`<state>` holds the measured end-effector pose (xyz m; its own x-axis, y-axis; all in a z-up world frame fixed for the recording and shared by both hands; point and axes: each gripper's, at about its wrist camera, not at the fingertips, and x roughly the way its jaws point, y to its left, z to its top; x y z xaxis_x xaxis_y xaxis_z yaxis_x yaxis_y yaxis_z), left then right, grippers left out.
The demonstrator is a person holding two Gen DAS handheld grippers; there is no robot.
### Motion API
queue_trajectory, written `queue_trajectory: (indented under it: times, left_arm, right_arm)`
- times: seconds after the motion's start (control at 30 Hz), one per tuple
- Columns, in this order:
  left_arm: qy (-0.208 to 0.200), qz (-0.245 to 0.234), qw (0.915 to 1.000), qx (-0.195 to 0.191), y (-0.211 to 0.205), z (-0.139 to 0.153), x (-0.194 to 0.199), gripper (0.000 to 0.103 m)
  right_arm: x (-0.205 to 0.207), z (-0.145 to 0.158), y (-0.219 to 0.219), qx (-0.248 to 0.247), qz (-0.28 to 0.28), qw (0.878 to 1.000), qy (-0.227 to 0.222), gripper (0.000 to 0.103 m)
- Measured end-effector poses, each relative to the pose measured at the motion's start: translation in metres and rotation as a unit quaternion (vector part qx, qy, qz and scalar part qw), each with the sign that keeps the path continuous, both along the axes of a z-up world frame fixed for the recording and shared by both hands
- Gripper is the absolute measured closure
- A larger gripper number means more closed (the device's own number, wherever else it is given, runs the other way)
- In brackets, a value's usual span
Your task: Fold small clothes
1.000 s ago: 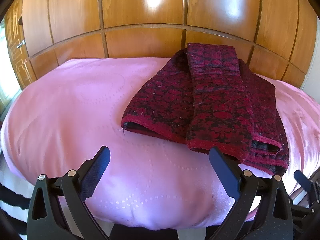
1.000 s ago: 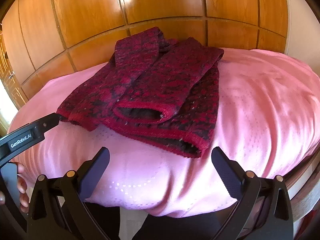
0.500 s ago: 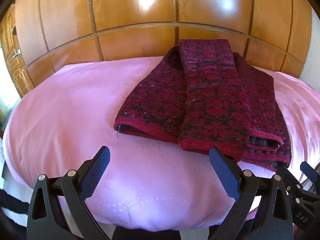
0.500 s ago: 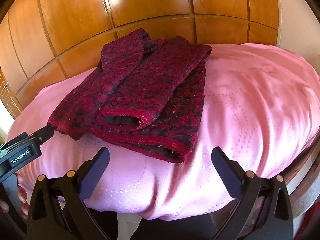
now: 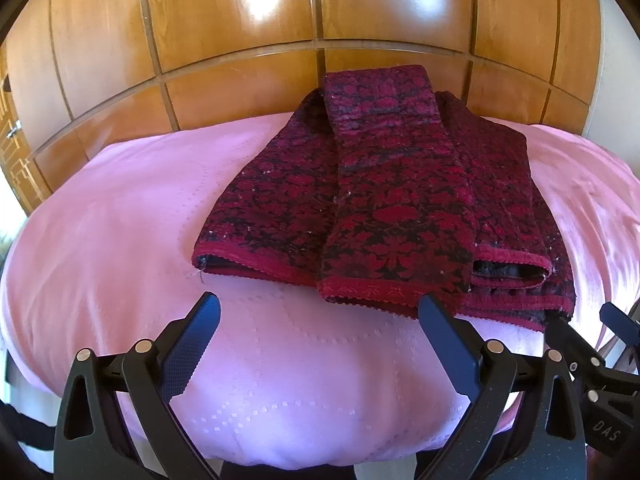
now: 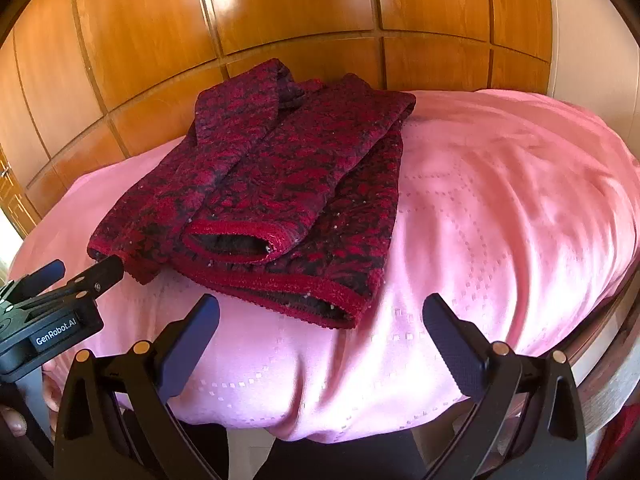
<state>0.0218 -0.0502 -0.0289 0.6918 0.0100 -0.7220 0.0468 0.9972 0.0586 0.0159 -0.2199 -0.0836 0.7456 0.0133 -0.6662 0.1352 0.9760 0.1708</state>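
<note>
Crimson sweater (image 5: 384, 200) lengthwise, hem nearest.

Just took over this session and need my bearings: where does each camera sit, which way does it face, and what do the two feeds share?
Left wrist: on the left gripper, facing forward along its open fingers at the red patterned garment on the pink cover; the right gripper's tip shows at lower right.
Right wrist: on the right gripper, also open, viewing the garment from its right side; the left gripper and fingers of a hand show at lower left.
Shared: garment, pink cover, wooden wardrobe.
</note>
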Motion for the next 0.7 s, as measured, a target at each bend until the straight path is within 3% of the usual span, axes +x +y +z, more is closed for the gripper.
queue_trajectory:
  times: [0.47,0.7]
  left_arm:
    - [-0.001,-0.010,0.9999,-0.003,-0.002,-0.003,0.004,0.005]
    - [-0.004,-0.066,0.9978,0.000,-0.018,-0.011,0.001,0.012]
  right_arm:
    - [0.000,-0.002,0.003,-0.012,0.000,1.000,0.004,0.002]
    - [0.002,0.009,-0.011,-0.031,-0.027,0.999,-0.014,0.002]
